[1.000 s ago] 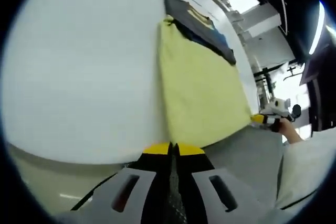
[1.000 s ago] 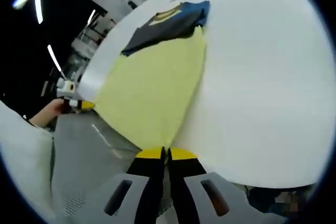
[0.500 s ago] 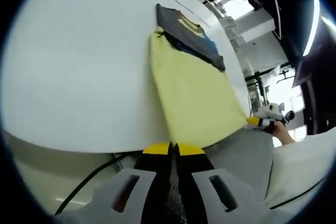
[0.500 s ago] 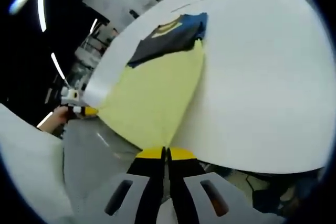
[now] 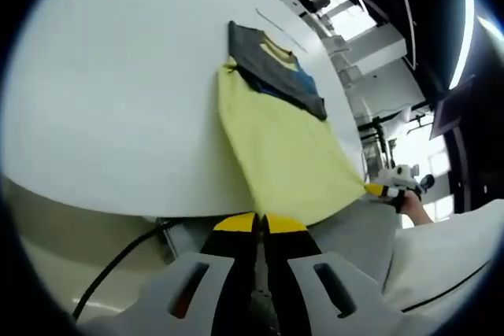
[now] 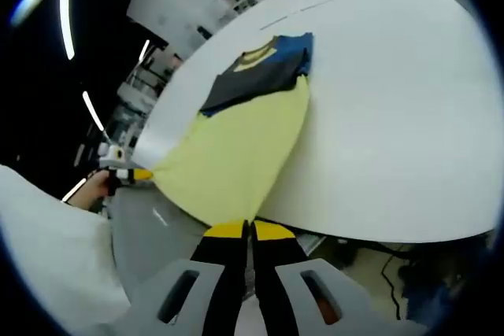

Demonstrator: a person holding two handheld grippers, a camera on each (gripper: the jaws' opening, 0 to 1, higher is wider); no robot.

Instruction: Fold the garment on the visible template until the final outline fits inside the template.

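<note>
The garment [image 5: 287, 143], yellow with a dark blue and grey upper part, is stretched flat from the white worktop [image 5: 110, 100] toward the near edge. It appears to be drawn taut so that a fold can be laid. One hem corner is clamped in the left gripper [image 5: 257, 226] at 6 o'clock, fingers shut on cloth. The other corner is pinched by the right gripper [image 6: 242, 231] likewise. Both are held low, off the worktop edge, well apart.

garment [image 5: 287, 151]: soft matt cloth | table [image 5: 110, 100]: smooth white, slight sheen
</note>
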